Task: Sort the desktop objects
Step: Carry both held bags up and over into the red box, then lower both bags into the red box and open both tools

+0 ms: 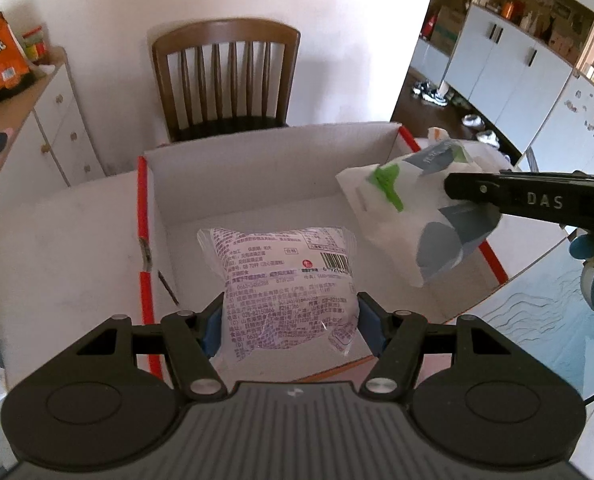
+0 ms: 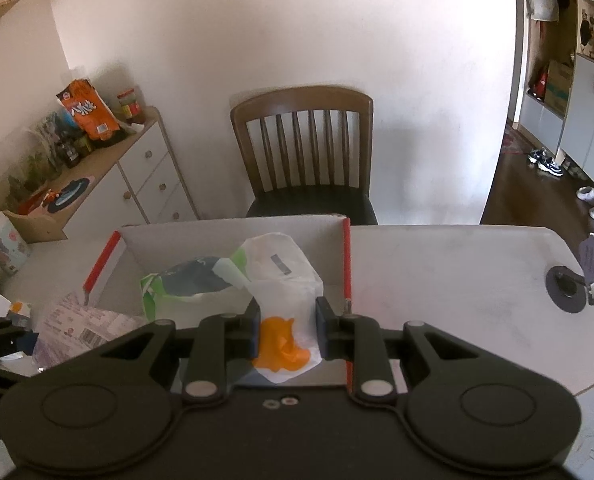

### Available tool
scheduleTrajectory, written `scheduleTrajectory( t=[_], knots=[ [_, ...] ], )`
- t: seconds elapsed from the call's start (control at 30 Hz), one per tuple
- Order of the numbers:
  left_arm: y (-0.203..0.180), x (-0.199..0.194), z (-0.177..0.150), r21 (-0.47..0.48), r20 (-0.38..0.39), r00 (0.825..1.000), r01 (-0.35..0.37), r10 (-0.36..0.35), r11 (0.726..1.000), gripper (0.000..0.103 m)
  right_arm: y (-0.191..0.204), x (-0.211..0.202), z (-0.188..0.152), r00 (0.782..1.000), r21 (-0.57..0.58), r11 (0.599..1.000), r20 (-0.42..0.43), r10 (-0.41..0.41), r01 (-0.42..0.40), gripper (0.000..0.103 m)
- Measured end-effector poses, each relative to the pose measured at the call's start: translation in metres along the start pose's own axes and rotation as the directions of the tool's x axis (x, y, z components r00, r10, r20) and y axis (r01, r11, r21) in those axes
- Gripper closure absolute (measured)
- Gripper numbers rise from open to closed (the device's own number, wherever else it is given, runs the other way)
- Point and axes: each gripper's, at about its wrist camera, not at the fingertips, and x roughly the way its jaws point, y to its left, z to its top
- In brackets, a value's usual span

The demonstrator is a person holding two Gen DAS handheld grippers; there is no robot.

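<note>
Left gripper (image 1: 289, 322) pinched a clear snack pack (image 1: 281, 280) with purple print and a barcode, over the white box (image 1: 257, 168). Right gripper (image 2: 288, 330), marked "DAS", fingers pinching a white bag (image 2: 285, 280) with green and orange patches, also over the box. Red-edged box walls close both sides; bare desk (image 2: 457, 280) right.

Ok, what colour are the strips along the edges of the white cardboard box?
Red strips on the box, clearest in the left wrist view.
</note>
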Motion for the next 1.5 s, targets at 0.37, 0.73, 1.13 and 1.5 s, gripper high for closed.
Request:
scheduleTrajectory(
  t=[0.37, 0.73, 1.13, 1.5],
  knots=[
    [0.006, 0.046, 0.01, 0.017, -0.087, 0.996, -0.029, 0.03, 0.999, 0.038, 0.014, 0.049, -0.001, 0.998, -0.068, 0.997, -0.046, -0.046, 0.043, 0.078],
    [0.011, 0.073, 0.017, 0.047, -0.145, 0.989, -0.015, 0.022, 0.999, 0.038, 0.026, 0.084, -0.01, 0.991, -0.135, 0.989, -0.112, -0.075, 0.059, 0.078],
    [0.004, 0.086, 0.017, 0.074, -0.169, 0.986, 0.006, 0.006, 0.997, 0.039, 0.037, 0.097, -0.014, 0.98, -0.248, 0.968, -0.173, -0.096, 0.051, 0.076],
    [0.009, 0.068, 0.014, 0.045, -0.142, 0.99, -0.005, 0.012, 0.999, 0.04, 0.046, 0.091, -0.018, 0.968, -0.311, 0.95, -0.236, -0.09, 0.013, 0.057]
  ],
)
